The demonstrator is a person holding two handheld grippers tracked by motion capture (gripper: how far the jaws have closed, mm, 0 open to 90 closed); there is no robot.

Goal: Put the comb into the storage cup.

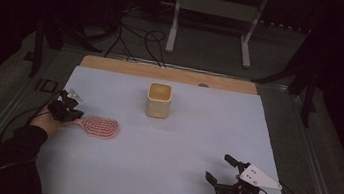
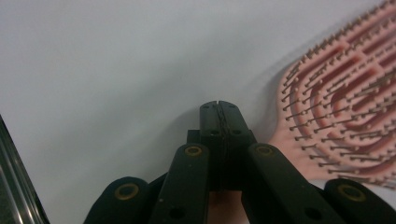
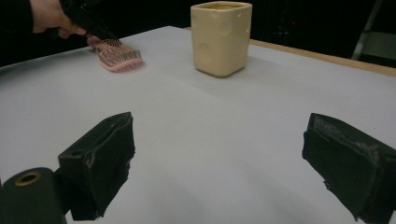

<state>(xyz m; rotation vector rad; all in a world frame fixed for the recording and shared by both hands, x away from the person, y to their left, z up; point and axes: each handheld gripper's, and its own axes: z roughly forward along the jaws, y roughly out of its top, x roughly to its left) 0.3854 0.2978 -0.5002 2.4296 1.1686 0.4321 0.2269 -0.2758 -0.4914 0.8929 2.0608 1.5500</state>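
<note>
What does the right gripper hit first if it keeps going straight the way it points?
Probably nothing nearby: the right gripper, jaws open, faces bare sheet. The cup stands farther off, roughly on that line; depth is hard to judge.

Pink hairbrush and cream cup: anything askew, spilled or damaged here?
Nothing stands out. The pink hairbrush lies flat, bristles up, its handle at the shut left gripper. The cream cup stands upright, with no spill on the white sheet.

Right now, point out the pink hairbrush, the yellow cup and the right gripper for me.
pink hairbrush (image 1: 100,127), high view, middle of the bristle head.
yellow cup (image 1: 157,106), high view, front wall.
right gripper (image 1: 220,170), high view, midway between its open fingers.
</note>
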